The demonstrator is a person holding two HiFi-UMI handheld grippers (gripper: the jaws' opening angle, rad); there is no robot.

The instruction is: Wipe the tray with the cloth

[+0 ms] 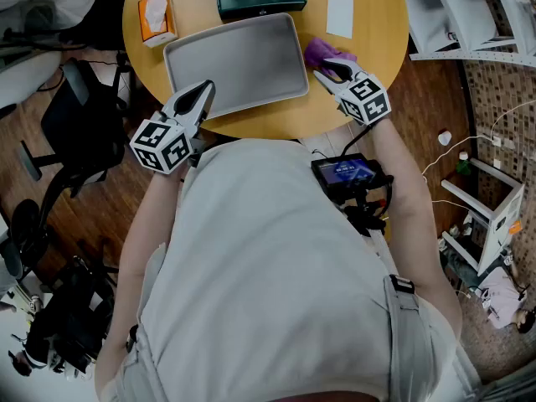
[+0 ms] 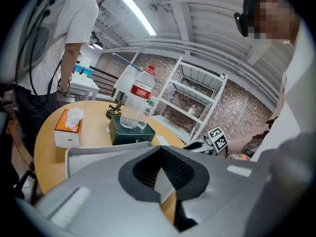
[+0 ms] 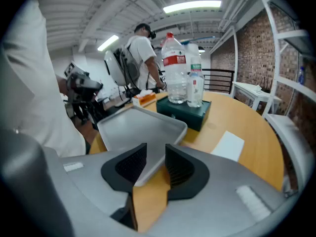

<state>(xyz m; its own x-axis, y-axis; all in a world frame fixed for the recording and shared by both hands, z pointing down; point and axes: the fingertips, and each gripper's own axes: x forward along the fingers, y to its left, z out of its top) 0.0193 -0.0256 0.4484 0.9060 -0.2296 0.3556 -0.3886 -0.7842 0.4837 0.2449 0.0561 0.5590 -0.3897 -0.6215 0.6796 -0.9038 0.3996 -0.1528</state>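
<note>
My right claw [image 1: 325, 70] stands partly open with nothing between its pads, tilted down over the purple cloth [image 1: 322, 53]. I cannot tell whether it touches the cloth. The cloth lies crumpled on the round wooden surface [image 1: 377, 48], just beside the right edge of the grey tray [image 1: 239, 57]. The tray lies flat near the middle. My left claw [image 1: 203, 90] has its tips together and holds nothing; it hangs at the tray's near left corner, by the edge of the surface. Beyond the tray a dark green box [image 1: 260, 5] carries clear bottles [image 3: 174, 68], with an orange tissue box [image 1: 157, 17] to its left and a white card [image 1: 340, 15] to its right
</note>
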